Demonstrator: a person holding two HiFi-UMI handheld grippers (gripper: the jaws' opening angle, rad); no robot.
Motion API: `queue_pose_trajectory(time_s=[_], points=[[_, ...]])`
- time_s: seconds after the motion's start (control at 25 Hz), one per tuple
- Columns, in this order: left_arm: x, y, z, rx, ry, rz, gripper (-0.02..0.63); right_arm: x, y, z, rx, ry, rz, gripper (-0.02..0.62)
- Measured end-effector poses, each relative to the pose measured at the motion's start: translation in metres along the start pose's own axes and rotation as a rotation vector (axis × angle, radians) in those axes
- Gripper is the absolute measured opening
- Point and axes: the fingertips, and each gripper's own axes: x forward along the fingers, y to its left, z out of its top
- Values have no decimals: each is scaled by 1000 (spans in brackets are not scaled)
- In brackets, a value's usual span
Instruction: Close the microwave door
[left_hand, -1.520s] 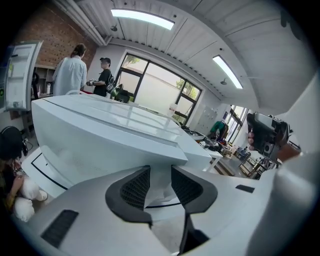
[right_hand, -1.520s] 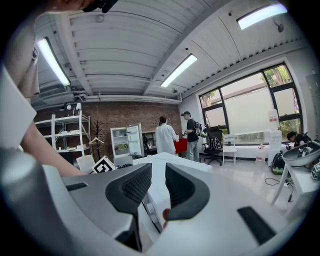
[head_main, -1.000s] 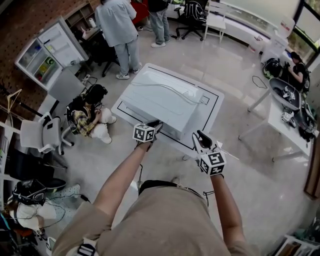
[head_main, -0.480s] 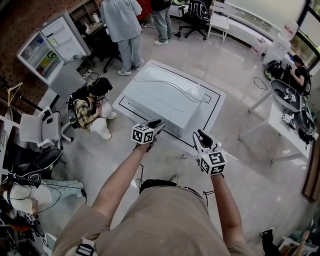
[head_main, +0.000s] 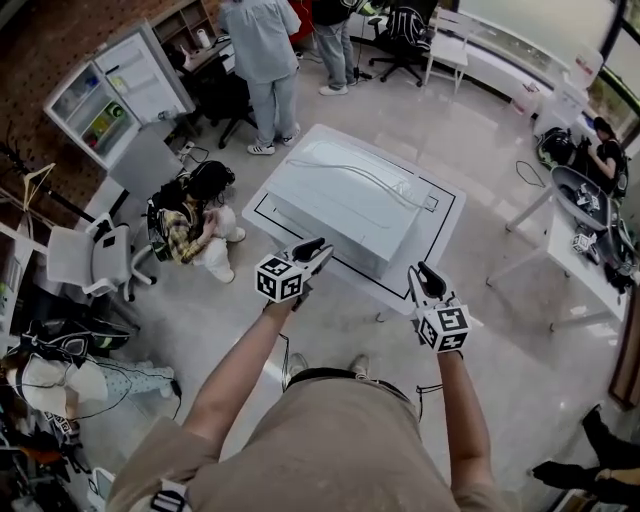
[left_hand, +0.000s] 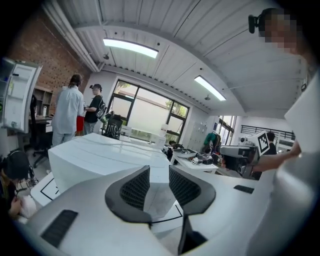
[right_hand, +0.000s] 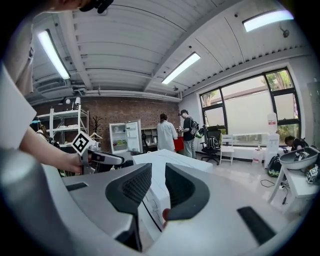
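Observation:
A white microwave (head_main: 340, 200) stands on a white table (head_main: 445, 215) with a black outline, seen from above; no open door shows from here. My left gripper (head_main: 318, 246) hovers at the table's near edge, just in front of the microwave's near left corner. My right gripper (head_main: 422, 272) hangs off the near right edge, apart from the microwave. In the left gripper view the microwave (left_hand: 100, 155) lies beyond my left gripper (left_hand: 159, 175). The right gripper view shows the microwave (right_hand: 160, 170) past my right gripper (right_hand: 158, 180). Both pairs of jaws stand close together, holding nothing.
A person crouches on the floor (head_main: 195, 225) left of the table, beside a white chair (head_main: 90, 260). Two people stand at the back (head_main: 262, 50) near an open fridge (head_main: 110, 90). Another white table (head_main: 580, 265) with gear stands to the right.
The head view has shifted slightly, so the table sits a little further right. My right gripper has drifted right and a bit down. The left gripper has barely moved.

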Motion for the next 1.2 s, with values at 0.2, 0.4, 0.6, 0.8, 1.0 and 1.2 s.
queue_pose_trajectory(time_s=[0.2,0.4,0.6,0.8,1.0,1.2], points=[[-33,5,11,51,-5,-15,109,8,5,5,5,-14,-52,86],[-61,15,18,57,-26,-21,109,13,17,4,-10,-10,-80,86],[-76,29,22,64,-33,-31,109,21,27,5,-8,-19,-108,86],[-81,37,26,75,-30,-50,109,29,39,11,25,-40,-119,86],[-82,41,30,81,-31,-75,109,38,51,9,-20,-9,-127,83],[-78,40,33,86,-28,-90,109,40,57,14,-59,0,-116,67]])
